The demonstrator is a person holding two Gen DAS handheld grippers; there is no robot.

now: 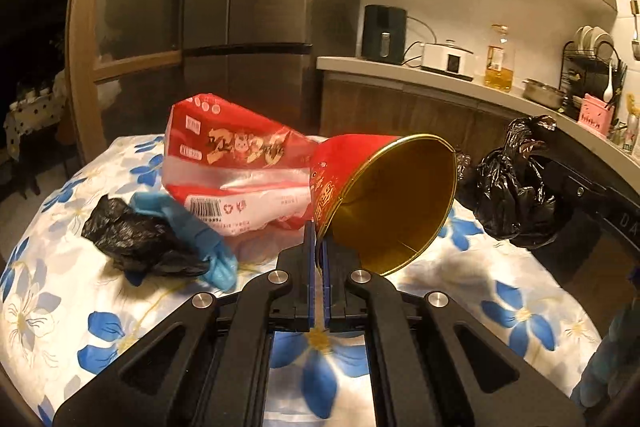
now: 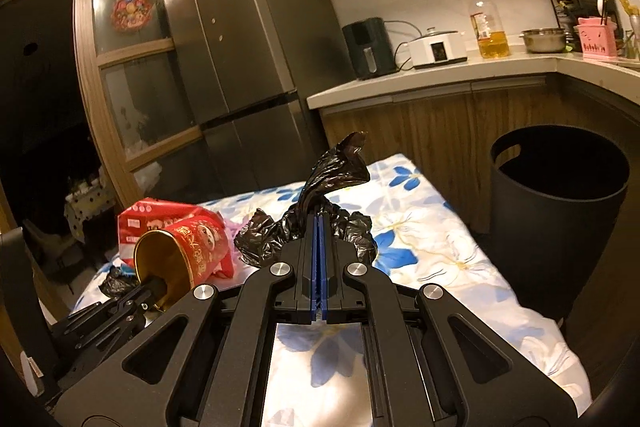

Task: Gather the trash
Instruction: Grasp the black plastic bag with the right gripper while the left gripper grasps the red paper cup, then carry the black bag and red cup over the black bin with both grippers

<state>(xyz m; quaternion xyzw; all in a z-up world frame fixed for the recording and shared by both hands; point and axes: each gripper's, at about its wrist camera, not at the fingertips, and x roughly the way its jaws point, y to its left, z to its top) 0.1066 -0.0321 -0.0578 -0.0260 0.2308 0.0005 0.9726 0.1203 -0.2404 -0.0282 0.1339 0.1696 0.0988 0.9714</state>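
The left gripper [image 1: 319,247] is clamped on the rim of a red paper cup [image 1: 384,199] with a gold lining, tilted at frame centre. The right gripper [image 2: 319,227] is closed on a crumpled black plastic bag [image 2: 320,203], glossy and wrinkled. Only the right wrist view shows the round black bin [image 2: 560,211], right of frame, beside the floral-clothed table [image 2: 440,247].

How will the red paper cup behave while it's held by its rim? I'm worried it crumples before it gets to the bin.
The red paper cup looks thin-walled and empty, so probably very light. The left gripper pinches only its rim, and the mouth already looks oval, so it likely flexes rather than stays stiff. Hanging tilted from one edge, it may swing or slip if jerked.
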